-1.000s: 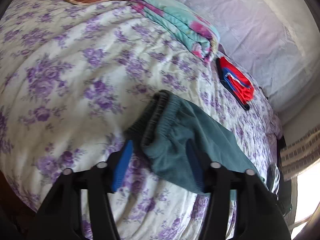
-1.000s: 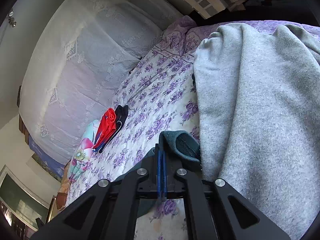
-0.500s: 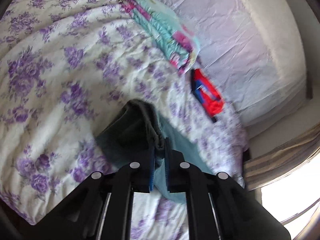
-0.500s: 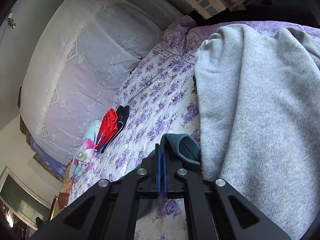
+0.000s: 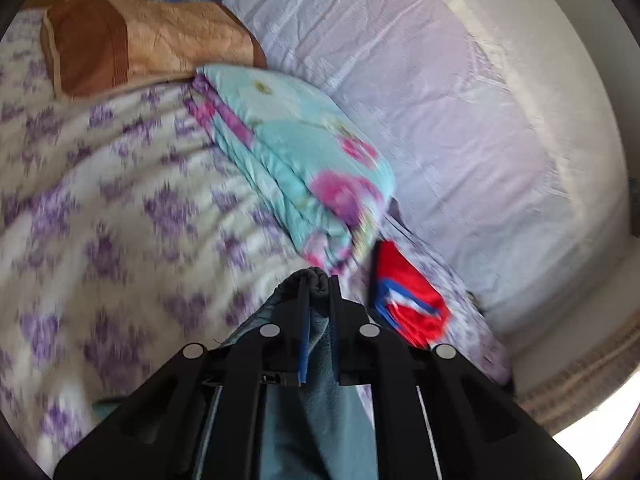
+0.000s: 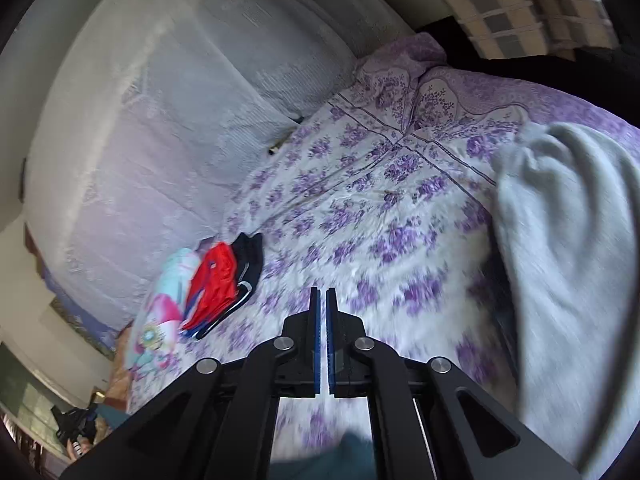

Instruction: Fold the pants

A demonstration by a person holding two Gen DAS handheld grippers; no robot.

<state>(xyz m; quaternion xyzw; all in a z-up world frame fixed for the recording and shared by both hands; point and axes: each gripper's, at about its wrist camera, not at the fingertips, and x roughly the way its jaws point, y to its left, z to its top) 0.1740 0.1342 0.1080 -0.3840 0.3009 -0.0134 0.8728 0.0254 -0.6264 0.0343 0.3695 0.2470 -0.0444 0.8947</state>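
The left gripper (image 5: 318,280) was clamped on the dark ribbed waistband of the teal fleece pants (image 5: 316,412), which hung toward six o'clock above the purple-flowered bedsheet (image 5: 100,208). The right gripper (image 6: 322,294) was nearly closed and held nothing, a teal edge at six o'clock

Pants (image 5: 320,420) cut off below (bedspread (image 5: 100,220) blurred).

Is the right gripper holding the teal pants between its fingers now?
No. The right gripper has its fingers nearly together with nothing between them, and the teal pants lie below it.
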